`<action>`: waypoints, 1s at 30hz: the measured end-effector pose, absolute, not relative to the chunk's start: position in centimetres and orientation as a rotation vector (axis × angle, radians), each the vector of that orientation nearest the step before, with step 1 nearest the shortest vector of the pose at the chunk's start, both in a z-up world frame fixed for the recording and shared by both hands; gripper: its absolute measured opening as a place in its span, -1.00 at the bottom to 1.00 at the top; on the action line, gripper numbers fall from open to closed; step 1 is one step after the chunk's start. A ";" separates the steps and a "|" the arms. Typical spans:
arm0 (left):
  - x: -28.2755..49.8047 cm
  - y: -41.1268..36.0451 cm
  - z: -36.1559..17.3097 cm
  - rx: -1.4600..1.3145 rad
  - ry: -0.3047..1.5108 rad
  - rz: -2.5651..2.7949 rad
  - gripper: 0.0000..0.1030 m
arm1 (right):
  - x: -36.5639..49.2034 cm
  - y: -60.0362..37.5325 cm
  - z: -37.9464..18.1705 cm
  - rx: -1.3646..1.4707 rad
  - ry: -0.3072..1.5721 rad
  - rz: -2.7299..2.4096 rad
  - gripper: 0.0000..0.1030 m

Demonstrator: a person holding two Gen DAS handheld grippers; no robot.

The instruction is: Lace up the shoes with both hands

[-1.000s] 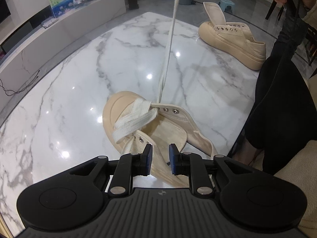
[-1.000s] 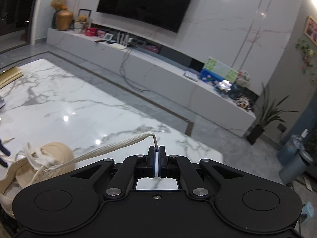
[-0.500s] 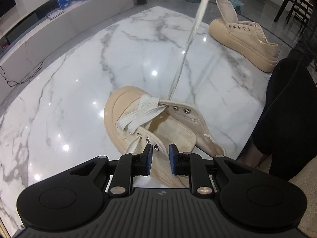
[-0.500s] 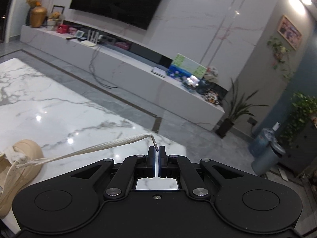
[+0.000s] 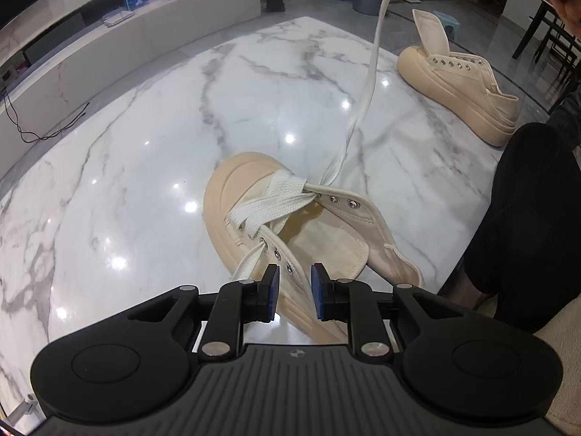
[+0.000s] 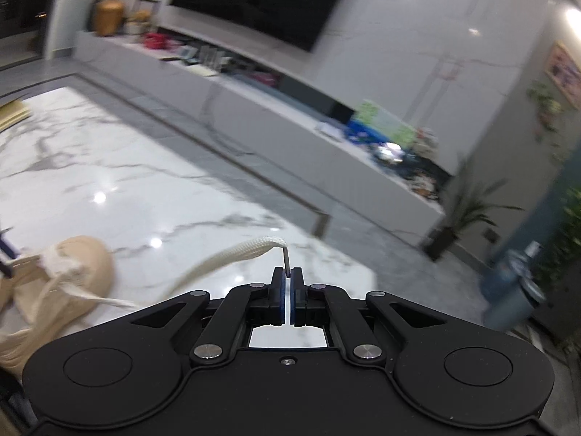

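Observation:
A beige platform shoe (image 5: pixel 254 196) lies on the marble table (image 5: pixel 145 167) just ahead of my left gripper (image 5: pixel 295 290). Its jaws stand slightly apart, closed on the shoe's left eyelet flap (image 5: pixel 287 265). A white lace (image 5: pixel 370 83) crosses the toe eyelets and rises taut from the right-hand flap out of the top of the frame. In the blurred right wrist view, my right gripper (image 6: pixel 288 273) is shut on the lace's stiff tip, and the lace (image 6: pixel 232 254) runs back left to the shoe (image 6: pixel 72 265). The other lace end hangs beside the left finger.
A second beige shoe (image 5: pixel 457 83), unlaced with its tongue up, stands at the far right of the table. A person's dark-clad leg (image 5: pixel 526 225) is at the table's right edge. A long white TV cabinet (image 6: pixel 290 116) and a potted plant (image 6: pixel 468 214) lie beyond the table.
The right wrist view has swung back to the left with blur, so more of the shoe shows; the lace tip stays gripped. The left view has rolled a little; the shoe keeps its place at the jaws.

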State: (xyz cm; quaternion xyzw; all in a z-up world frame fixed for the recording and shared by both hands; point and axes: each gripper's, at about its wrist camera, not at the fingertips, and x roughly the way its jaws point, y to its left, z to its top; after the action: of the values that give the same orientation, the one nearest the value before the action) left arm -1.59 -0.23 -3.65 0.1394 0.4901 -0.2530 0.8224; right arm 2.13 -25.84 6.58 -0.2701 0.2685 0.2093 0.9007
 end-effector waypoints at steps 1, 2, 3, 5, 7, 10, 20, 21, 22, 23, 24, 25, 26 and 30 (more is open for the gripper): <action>-1.6 -0.2 -3.6 0.293 1.042 -0.539 -0.64 | 2.0 -25.2 6.4 -0.570 0.560 0.452 -0.99; -1.6 -0.2 -3.6 0.287 1.039 -0.539 -0.64 | 1.8 -24.3 6.0 -0.589 0.569 0.486 -0.99; -1.6 -0.1 -3.6 0.281 1.037 -0.541 -0.64 | 1.6 -23.4 5.6 -0.609 0.578 0.519 -0.99; -1.6 0.0 -3.5 0.266 1.032 -0.547 -0.64 | 1.3 -21.9 4.9 -0.643 0.594 0.570 -0.99; -1.7 0.1 -3.3 0.245 1.025 -0.565 -0.64 | 0.9 -20.5 4.3 -0.682 0.611 0.618 -0.99; -1.9 0.3 -3.0 0.228 1.015 -0.582 -0.64 | 0.2 -18.5 3.1 -0.757 0.639 0.695 -0.99; -1.6 0.7 -2.6 0.218 0.990 -0.592 -0.64 | -1.1 -13.4 -0.6 -0.922 0.682 0.876 -0.99; -1.6 0.8 -2.7 0.214 0.992 -0.592 -0.64 | -1.1 -13.1 -0.7 -0.917 0.684 0.885 -0.99; -1.6 0.9 -2.8 0.210 0.994 -0.593 -0.64 | -0.9 -12.9 -0.8 -0.910 0.685 0.891 -0.99; -1.5 1.0 -2.9 0.206 0.995 -0.594 -0.64 | -0.8 -12.5 -0.8 -0.895 0.683 0.903 -0.99; -1.5 1.1 -2.9 0.200 0.996 -0.596 -0.64 | -0.8 -12.1 -1.0 -0.882 0.685 0.915 -0.99; -1.4 1.1 -3.0 0.195 0.996 -0.598 -0.64 | -0.7 -11.9 -1.0 -0.873 0.688 0.924 -0.99; -1.4 1.2 -3.0 0.189 0.996 -0.600 -0.64 | -0.7 -11.5 -1.1 -0.862 0.691 0.940 -0.99; -1.3 1.3 -3.1 0.167 0.992 -0.608 -0.64 | -0.6 -10.1 -1.7 -0.841 0.695 0.985 -0.99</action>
State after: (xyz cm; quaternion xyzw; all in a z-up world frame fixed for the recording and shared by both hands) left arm -1.29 1.33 -3.11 0.0790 0.4680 -0.2870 0.8321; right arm -0.62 -10.13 -1.65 -0.3837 0.3172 0.4492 0.7419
